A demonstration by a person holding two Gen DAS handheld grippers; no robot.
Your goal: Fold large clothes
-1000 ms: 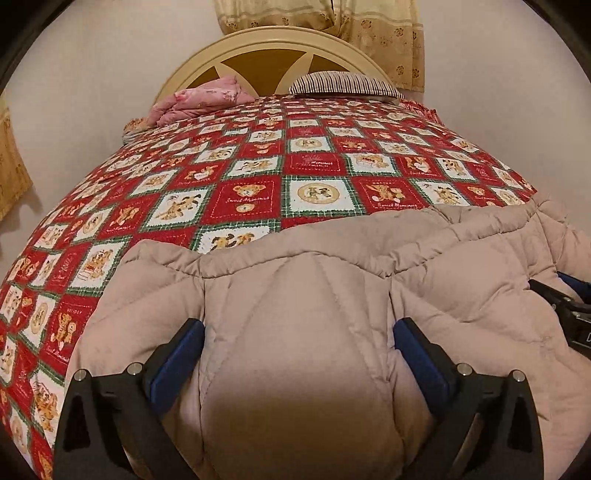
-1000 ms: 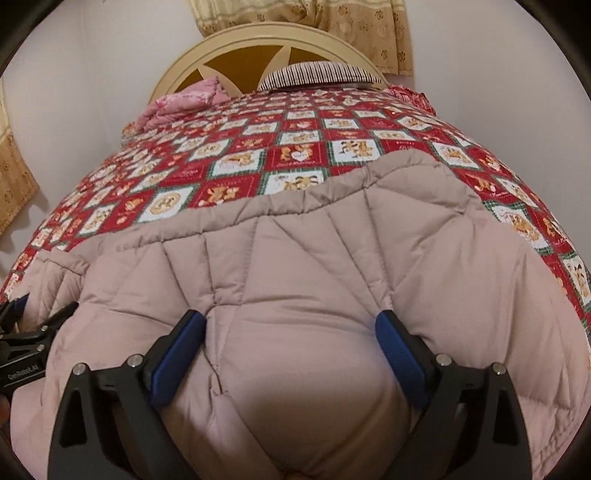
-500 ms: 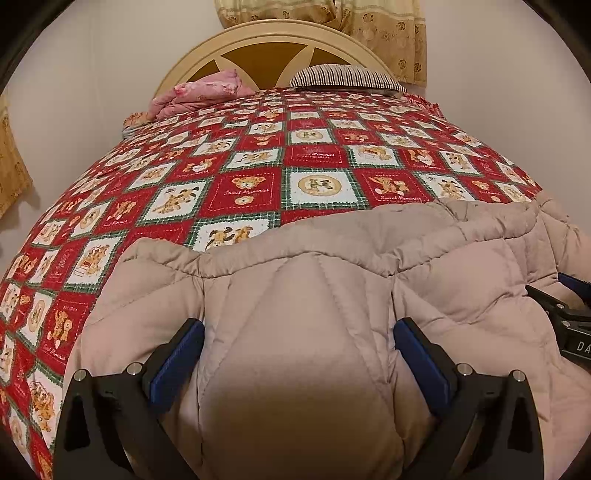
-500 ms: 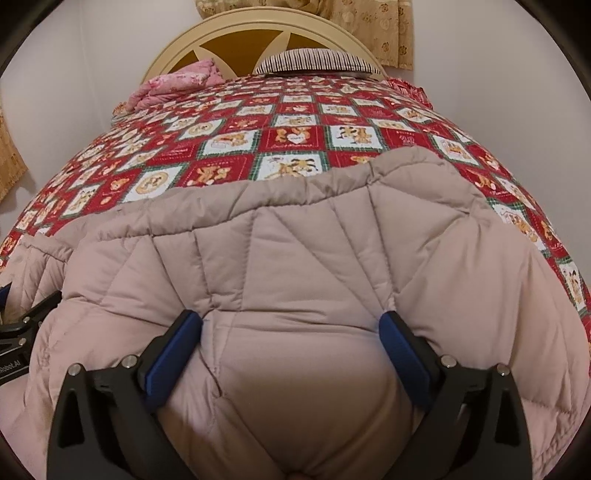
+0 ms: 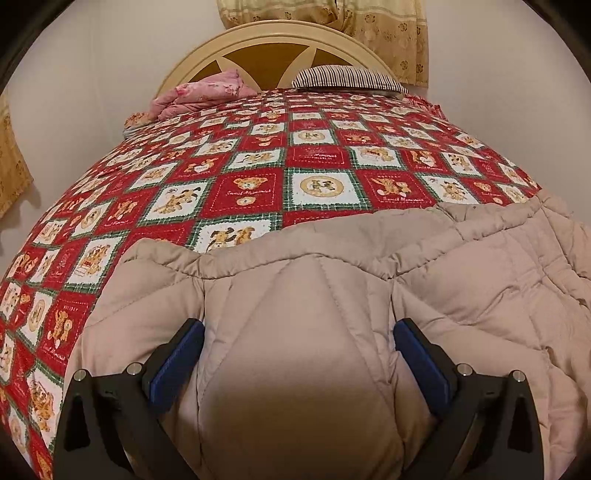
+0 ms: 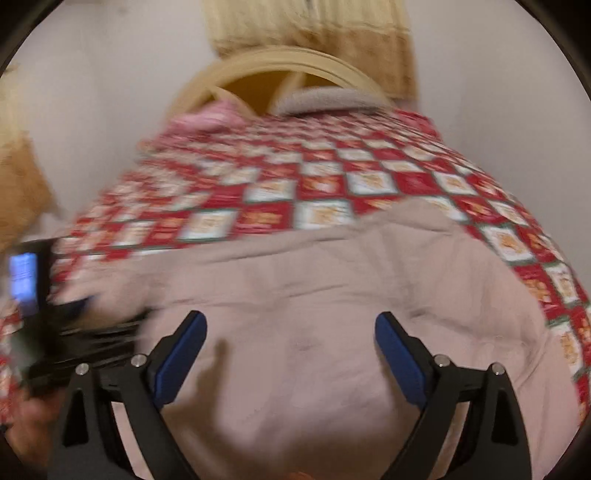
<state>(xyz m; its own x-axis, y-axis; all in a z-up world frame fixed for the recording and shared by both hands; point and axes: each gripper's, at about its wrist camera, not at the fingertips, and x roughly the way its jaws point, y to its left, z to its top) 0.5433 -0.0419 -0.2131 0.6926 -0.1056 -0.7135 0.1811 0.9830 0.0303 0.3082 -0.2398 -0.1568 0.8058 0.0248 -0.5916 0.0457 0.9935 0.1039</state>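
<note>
A large beige quilted down coat (image 5: 461,288) lies across the near end of the bed; it also fills the lower part of the blurred right wrist view (image 6: 332,280). My left gripper (image 5: 299,354) stands wide open, with a puffy bulge of the coat between its blue pads (image 5: 177,362). My right gripper (image 6: 291,350) is wide open above the coat and holds nothing. The left gripper's body shows at the left edge of the right wrist view (image 6: 55,332).
The bed has a red, white and green teddy-bear patchwork cover (image 5: 295,162). A pink bundle (image 5: 207,92) and a striped pillow (image 5: 347,77) lie by the cream headboard (image 5: 273,40). Walls stand close on both sides; yellow curtains (image 5: 369,22) hang behind.
The right gripper has pulled back and up off the coat, and its view is now blurred by motion. The left gripper has barely moved. The right gripper has left the left wrist view.
</note>
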